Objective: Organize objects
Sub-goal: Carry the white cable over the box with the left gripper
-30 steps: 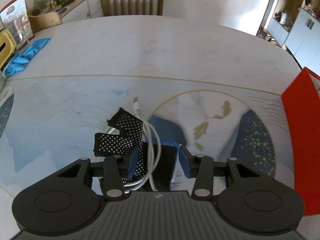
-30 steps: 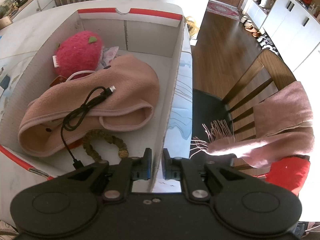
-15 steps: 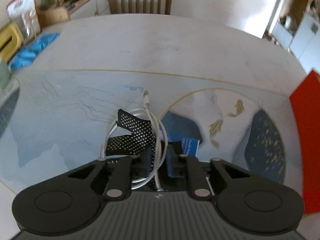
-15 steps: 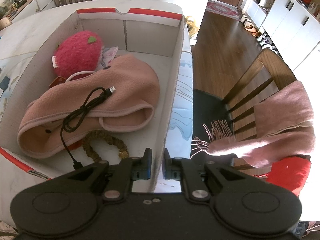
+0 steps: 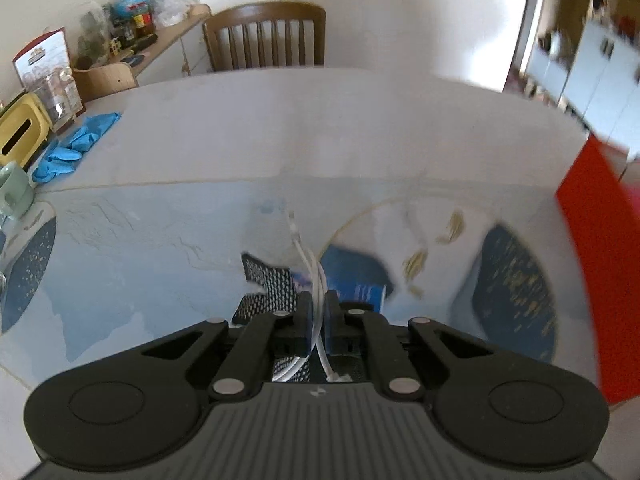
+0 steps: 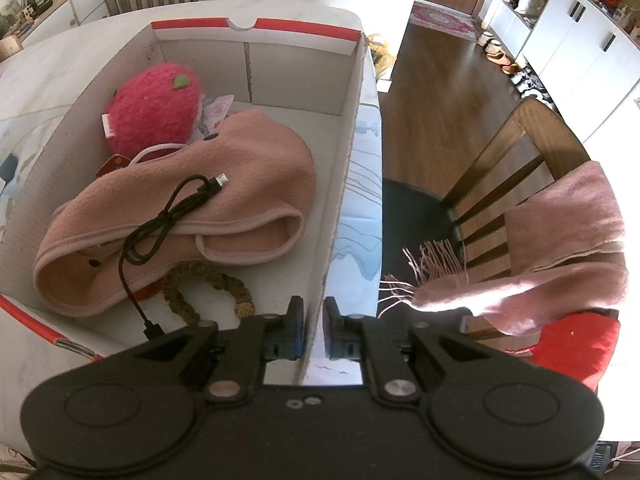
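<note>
My left gripper (image 5: 316, 320) is shut on a coiled white cable (image 5: 310, 264), held a little above the patterned table (image 5: 160, 240). A black dotted fabric piece (image 5: 268, 284) and a blue booklet (image 5: 356, 280) lie just under and ahead of it. My right gripper (image 6: 314, 332) is shut on the right wall of the white-and-red cardboard box (image 6: 344, 184). Inside the box lie a pink fleece garment (image 6: 224, 208), a black cable (image 6: 168, 216), a red plush strawberry (image 6: 152, 108) and a braided ring (image 6: 208, 284).
The box's red side (image 5: 592, 264) shows at the right of the left wrist view. Blue gloves (image 5: 72, 144), a green mug (image 5: 12, 192) and a yellow box (image 5: 20, 136) sit at the table's left. Chairs stand at the far end (image 5: 264, 36) and right (image 6: 520, 184), one with a pink scarf (image 6: 560, 248).
My left gripper has closed on the white cable and lifted it, tilting the view up. The right gripper has stayed clamped on the box wall.
</note>
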`<state>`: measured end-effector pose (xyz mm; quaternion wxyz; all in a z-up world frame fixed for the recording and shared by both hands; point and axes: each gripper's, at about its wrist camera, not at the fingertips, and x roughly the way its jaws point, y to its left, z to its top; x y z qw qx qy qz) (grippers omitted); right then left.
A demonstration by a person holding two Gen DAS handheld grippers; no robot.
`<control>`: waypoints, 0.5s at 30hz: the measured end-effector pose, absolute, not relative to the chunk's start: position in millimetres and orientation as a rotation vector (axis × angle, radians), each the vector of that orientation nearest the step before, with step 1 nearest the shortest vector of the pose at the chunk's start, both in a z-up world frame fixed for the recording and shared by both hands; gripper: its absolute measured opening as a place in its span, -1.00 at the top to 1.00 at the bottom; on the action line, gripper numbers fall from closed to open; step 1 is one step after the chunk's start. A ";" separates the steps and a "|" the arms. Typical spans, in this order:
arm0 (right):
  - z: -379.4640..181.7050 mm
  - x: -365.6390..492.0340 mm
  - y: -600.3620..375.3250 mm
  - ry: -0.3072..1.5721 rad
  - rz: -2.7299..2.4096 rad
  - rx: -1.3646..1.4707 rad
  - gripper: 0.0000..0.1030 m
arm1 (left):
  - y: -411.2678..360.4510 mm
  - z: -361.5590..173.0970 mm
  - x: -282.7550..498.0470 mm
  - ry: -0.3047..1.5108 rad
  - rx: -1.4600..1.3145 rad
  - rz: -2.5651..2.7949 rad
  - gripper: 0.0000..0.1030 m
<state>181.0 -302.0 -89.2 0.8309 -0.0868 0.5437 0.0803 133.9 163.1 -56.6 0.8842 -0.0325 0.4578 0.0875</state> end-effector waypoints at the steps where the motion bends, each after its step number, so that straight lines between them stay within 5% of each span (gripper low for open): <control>1: -88.9 180.8 -301.9 1.152 0.171 -0.184 0.83 | 165.6 -50.3 133.4 0.940 -0.094 0.179 0.92; 15: -87.0 180.4 -300.7 1.145 0.183 -0.181 0.83 | 184.2 14.4 128.0 0.790 -0.359 0.107 0.92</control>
